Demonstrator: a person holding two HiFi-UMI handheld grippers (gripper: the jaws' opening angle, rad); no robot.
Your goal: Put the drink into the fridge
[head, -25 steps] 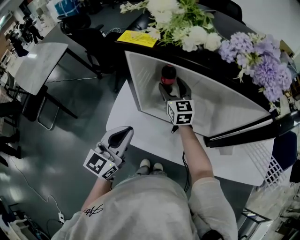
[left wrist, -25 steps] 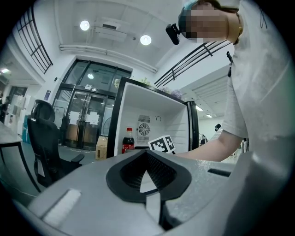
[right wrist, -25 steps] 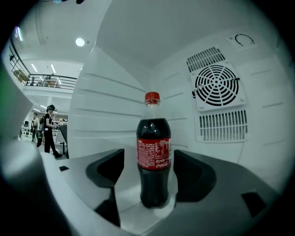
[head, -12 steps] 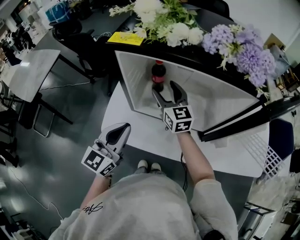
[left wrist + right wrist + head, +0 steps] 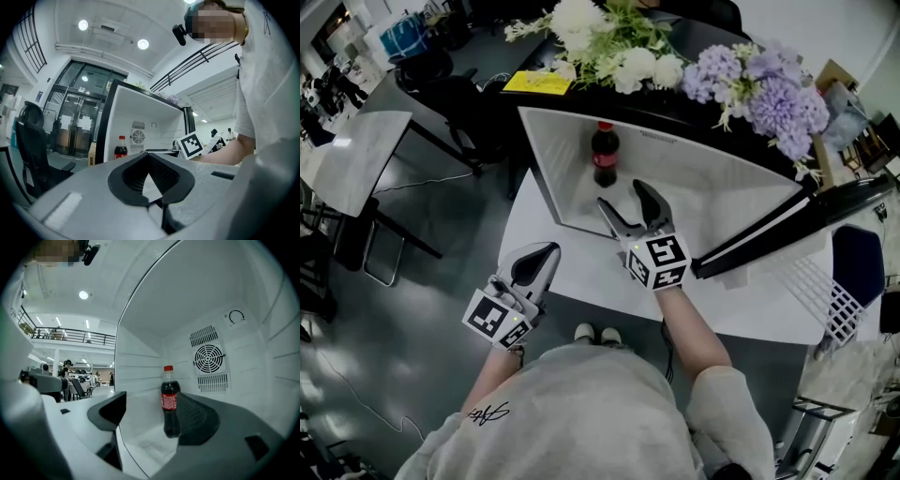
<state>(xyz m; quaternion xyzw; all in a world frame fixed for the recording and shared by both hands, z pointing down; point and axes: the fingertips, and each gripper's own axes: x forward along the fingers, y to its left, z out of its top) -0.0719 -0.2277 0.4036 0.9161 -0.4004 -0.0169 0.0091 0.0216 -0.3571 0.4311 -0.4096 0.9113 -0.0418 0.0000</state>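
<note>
Red-capped dark cola bottle (image 5: 604, 155) stands in white fridge (image 5: 722, 183); right gripper (image 5: 622, 195) gapes empty (left gripper (image 5: 546, 256) pinched together); next, likely withdraw, shut black door (image 5: 787, 217).

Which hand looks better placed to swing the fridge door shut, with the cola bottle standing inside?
Right, probably. The open right gripper hangs at the white fridge's mouth, beside its open black-edged door; the shut left gripper sits on the far side.

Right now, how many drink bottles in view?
1. The cola bottle stands upright inside the fridge, ahead of the right gripper, jaws open. None else shows; some fridge corners are hidden.
</note>
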